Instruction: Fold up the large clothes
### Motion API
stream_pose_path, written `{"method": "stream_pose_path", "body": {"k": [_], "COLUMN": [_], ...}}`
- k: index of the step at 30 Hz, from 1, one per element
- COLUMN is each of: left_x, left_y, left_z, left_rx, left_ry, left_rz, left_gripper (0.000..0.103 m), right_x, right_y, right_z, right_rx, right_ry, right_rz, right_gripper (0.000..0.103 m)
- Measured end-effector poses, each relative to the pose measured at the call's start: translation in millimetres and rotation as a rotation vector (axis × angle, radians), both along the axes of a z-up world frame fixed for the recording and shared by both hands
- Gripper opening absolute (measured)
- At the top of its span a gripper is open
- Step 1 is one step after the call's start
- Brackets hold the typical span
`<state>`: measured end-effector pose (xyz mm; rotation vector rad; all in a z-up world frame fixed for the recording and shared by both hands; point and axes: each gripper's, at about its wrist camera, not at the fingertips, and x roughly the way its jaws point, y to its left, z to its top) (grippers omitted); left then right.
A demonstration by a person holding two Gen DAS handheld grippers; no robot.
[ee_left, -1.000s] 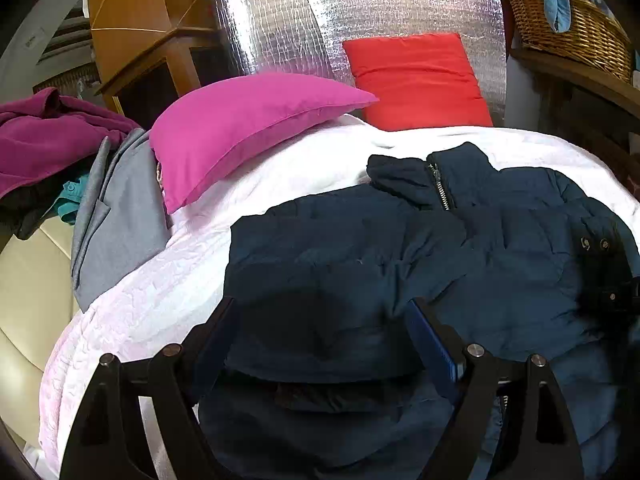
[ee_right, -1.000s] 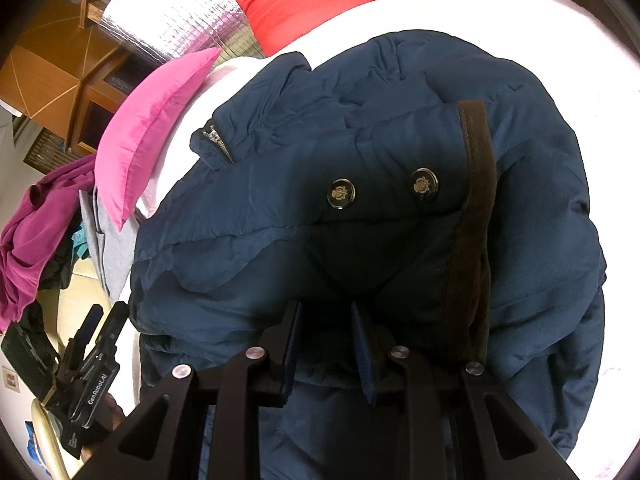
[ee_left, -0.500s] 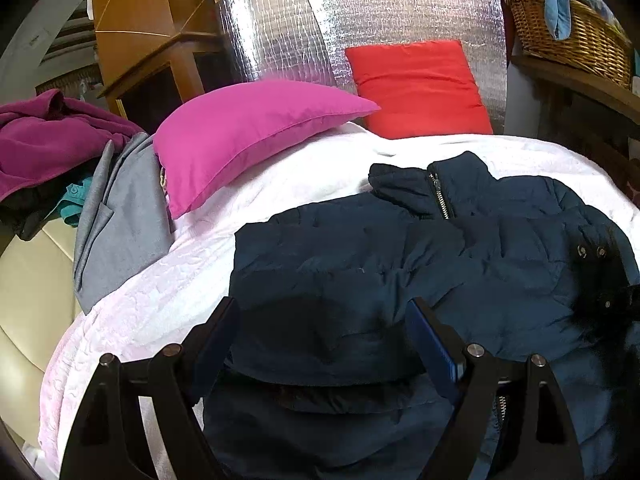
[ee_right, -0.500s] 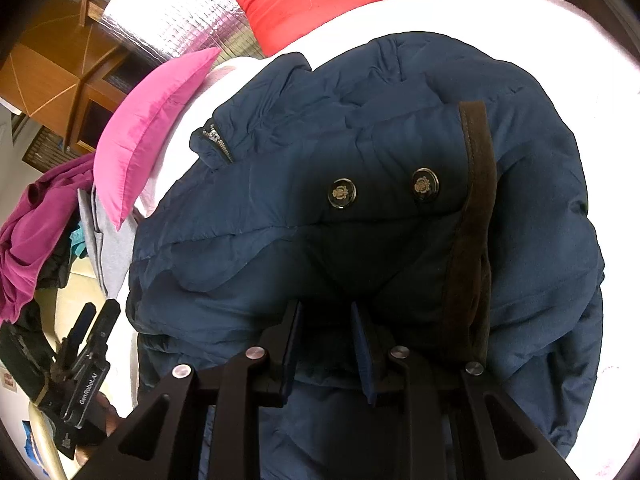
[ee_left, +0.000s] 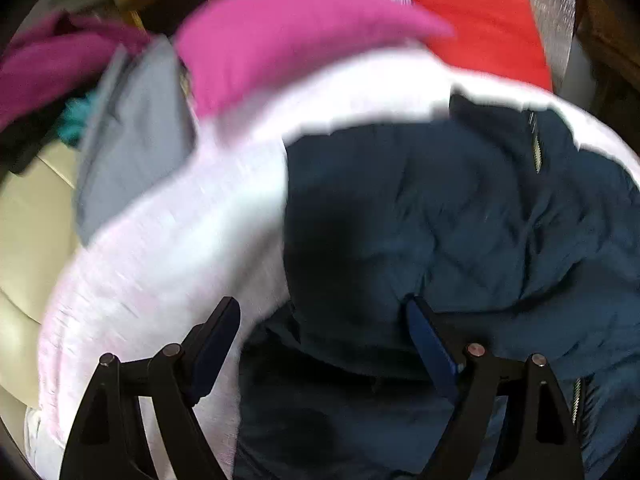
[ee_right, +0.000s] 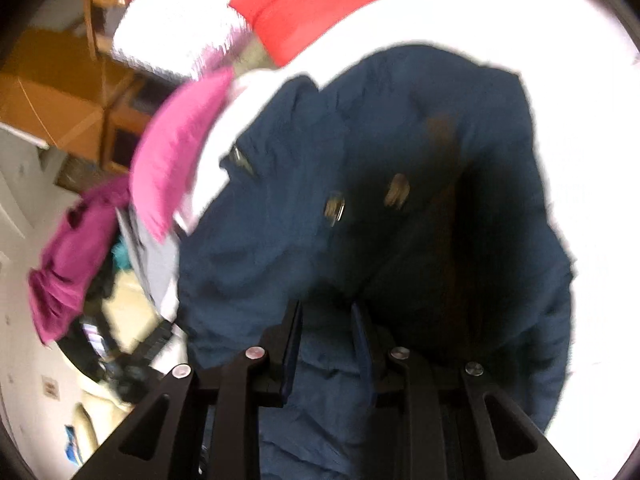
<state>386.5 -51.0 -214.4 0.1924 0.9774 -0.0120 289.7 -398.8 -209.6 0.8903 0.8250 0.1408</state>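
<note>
A navy puffer jacket (ee_left: 460, 208) lies on the white quilted bedcover (ee_left: 172, 240), its collar and zip at the far side. My left gripper (ee_left: 322, 316) hangs open and wide over the jacket's near left edge, one finger above the bedcover, the other above the jacket. In the right wrist view the jacket (ee_right: 280, 260) shows two metal buttons on a folded-over part. My right gripper (ee_right: 326, 320) is shut narrow on a fold of the jacket's near edge, with navy cloth between its pads. Both views are blurred by motion.
A pink pillow (ee_left: 288, 40) and a red pillow (ee_left: 480, 24) lie at the head of the bed before a silver foil panel. A grey garment (ee_left: 132, 128) and a magenta one (ee_left: 48, 68) are heaped at the left. Wooden furniture (ee_right: 60, 92) stands behind.
The left gripper has swung left and down to the jacket's left edge, still open. The right gripper has shifted with the jacket cloth still in it, and the buttoned fold has moved.
</note>
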Motion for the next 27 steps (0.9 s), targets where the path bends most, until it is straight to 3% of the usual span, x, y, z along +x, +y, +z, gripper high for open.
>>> {"method": "stream_pose_path", "body": {"k": [4,9,12,15,19,22,25,27], "left_x": [-0.6,-7.6,-2.9,-6.1,-14.4,-20.1,-21.9,-21.8], "left_y": [3.9,1.1,-5.6,-7.1,-9.3,-15.3,-27.1,-37.2], "left_z": [5.8,22.7,4.9,5.2,20.2,26.4,20.1,7.1], "left_rx": [-0.049,-0.035,0.027,0.013,-0.007,-0.016,0.026,0.077], "left_ry": [0.003,-0.08,-0.015,-0.003,-0.059,-0.092,-0.088,-0.07], "left_rz": [0.021,0.011,0.009,0.013,0.0,-0.032,-0.067,-0.087], "left_gripper": [0.086,0.086,0.086,0.086,0.086,0.086,0.086,0.086], "right_x": [-13.3,-1.2,7.6,5.9,0.4,11.5,28.2,40.8], "right_y": [-28.7,-16.3,-14.1,-20.4,-37.9,-41.7,-44.5,-50.6], "right_z": [4.7,-6.4,-17.2,-9.2,15.5,21.8,8.6,-16.9], "right_rx": [0.03,-0.006,-0.011,0.002,0.018,-0.003,-0.017,0.012], "right_ry": [-0.032,0.067,0.12,0.096,-0.046,-0.092,-0.062,-0.012], "right_rz": [-0.092,-0.029,-0.014,-0.018,-0.085,-0.109,-0.158,-0.172], "right_gripper": [0.03,0.03,0.029,0.029,0.03,0.03,0.03,0.029]}}
